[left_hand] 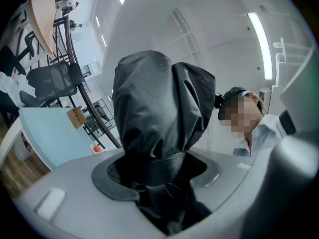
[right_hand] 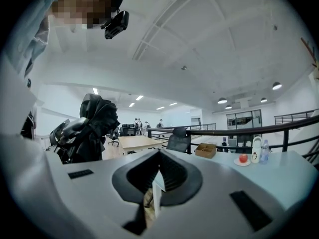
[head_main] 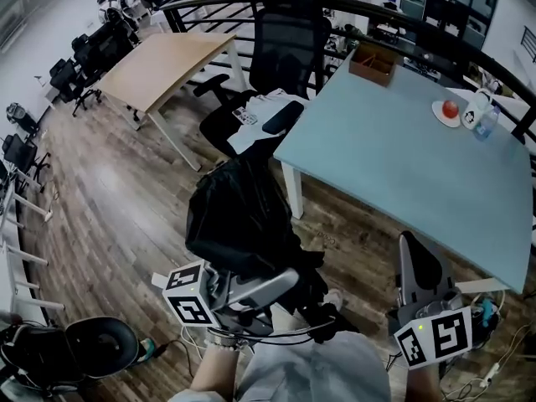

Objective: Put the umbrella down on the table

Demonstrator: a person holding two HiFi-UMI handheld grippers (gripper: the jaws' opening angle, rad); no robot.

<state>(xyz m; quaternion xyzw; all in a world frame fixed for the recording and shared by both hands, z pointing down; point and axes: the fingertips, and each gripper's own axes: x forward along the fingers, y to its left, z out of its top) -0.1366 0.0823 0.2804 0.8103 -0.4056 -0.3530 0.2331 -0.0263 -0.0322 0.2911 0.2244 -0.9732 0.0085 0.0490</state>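
The left tongs (head_main: 266, 290) are clamped on the umbrella (head_main: 239, 216). In the left gripper view the black fabric fills the gap between the two pads and bulges up above them in a creased, bunched mass. The umbrella is folded and held in the air in front of the person, over the wooden floor (head_main: 126, 216). It is not on the surface (head_main: 394, 166). From the head view, its far end points toward the near corner of that pale blue top, close to the seat of a black office chair (head_main: 289, 40) pushed in at the left edge.

The right tongs (head_main: 409, 249) are together and hold nothing. The right gripper view shows the ribbed pads meeting, with only a thin slit below through which a strip of floor shows. They hang low at the person's right, below the near edge of the surface, and point up and away. The umbrella is off to their left, well apart from them.

Other things sit toward the far side of the surface:
- a cardboard box (head_main: 373, 63) near the back left corner
- a plate (head_main: 437, 115) with a red fruit (head_main: 450, 109) on it, at the back right
- a clear bottle (head_main: 487, 122) just beside the plate
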